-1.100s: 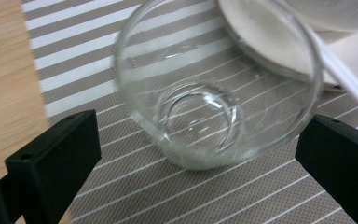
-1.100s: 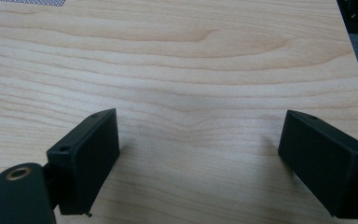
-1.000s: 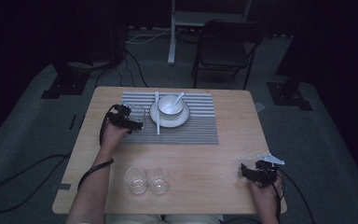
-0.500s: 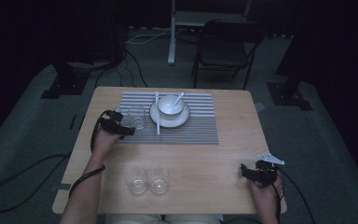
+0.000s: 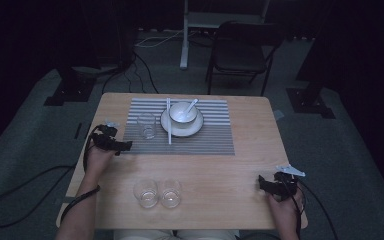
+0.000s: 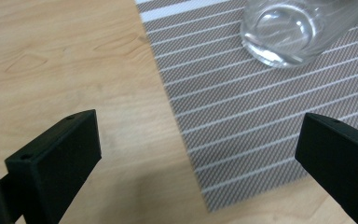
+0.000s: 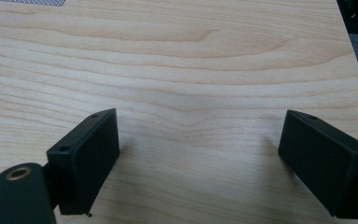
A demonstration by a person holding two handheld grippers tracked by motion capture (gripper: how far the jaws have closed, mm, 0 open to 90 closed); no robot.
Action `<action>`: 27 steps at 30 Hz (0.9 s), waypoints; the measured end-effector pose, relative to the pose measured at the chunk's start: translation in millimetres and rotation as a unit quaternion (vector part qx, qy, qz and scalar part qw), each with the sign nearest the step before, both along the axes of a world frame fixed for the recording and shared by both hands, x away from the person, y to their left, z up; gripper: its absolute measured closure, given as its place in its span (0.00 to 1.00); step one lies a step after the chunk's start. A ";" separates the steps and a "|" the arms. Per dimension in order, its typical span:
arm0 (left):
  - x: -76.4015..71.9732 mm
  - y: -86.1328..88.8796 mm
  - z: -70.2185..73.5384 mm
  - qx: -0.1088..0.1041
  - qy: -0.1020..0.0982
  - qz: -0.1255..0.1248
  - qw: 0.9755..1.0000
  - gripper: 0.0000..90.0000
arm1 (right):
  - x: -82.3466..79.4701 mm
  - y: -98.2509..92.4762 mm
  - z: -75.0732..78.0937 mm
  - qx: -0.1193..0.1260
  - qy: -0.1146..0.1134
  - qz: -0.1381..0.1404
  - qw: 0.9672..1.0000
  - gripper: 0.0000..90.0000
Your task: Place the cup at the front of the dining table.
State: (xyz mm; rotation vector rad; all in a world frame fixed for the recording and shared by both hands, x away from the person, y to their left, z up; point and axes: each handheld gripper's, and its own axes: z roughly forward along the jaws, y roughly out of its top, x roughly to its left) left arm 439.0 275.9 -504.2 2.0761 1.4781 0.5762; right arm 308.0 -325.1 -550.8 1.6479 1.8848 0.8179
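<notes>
**Both claws spread wide over the counter, nothing gripped**

Nearest the person, two empty glasses [image 5: 157,193] stand side by side on the wooden counter [image 5: 240,170]. The right claw [image 5: 263,183] rests at the near right corner, jaws apart. The left claw [image 5: 125,146], jaws apart, sits at the striped mat's [image 5: 215,137] near left corner. Beyond it, a third glass [image 6: 289,28] stands on the mat, beside a bowl [image 5: 182,112] on a plate [image 5: 195,129].

The left tool [image 5: 114,144] sits out at the table's [image 5: 250,160] left side, jaws spread wide, empty. The right tool [image 5: 275,186] rests low near the right front corner, jaws likewise apart.
</notes>
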 end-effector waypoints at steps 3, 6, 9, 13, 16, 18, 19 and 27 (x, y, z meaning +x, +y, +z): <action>-5.6 7.9 -0.6 -0.008 -0.004 0.005 1.000 0.00 | 0.0 0.0 0.0 0.000 0.000 0.000 1.000 0.13; -11.2 15.6 -3.3 -0.006 -0.004 0.009 1.000 0.00 | 0.0 0.0 0.0 0.000 0.000 0.000 1.000 0.13; -17.4 24.8 -6.0 -0.014 -0.005 0.014 1.000 0.00 | 0.0 0.0 0.0 0.000 0.000 0.000 1.000 0.13; -26.5 36.7 -8.0 -0.020 -0.011 0.022 1.000 0.00 | 0.0 0.0 0.0 0.000 0.000 0.000 1.000 0.13; -34.7 42.7 -9.1 -0.018 -0.014 0.022 0.999 0.00 | 0.0 0.0 0.0 0.000 0.000 0.000 1.000 0.13; -41.5 47.1 -9.3 -0.022 -0.022 0.024 0.999 0.00 | 0.0 0.0 0.0 0.000 0.000 0.000 1.000 0.13; -44.8 49.2 -9.6 -0.024 -0.024 0.025 0.999 0.00 | 0.0 0.0 0.0 0.000 0.000 0.000 1.000 0.13; -64.6 58.6 -13.4 -0.030 -0.030 0.022 0.999 0.00 | 0.0 0.0 0.0 0.000 0.000 0.000 1.000 0.13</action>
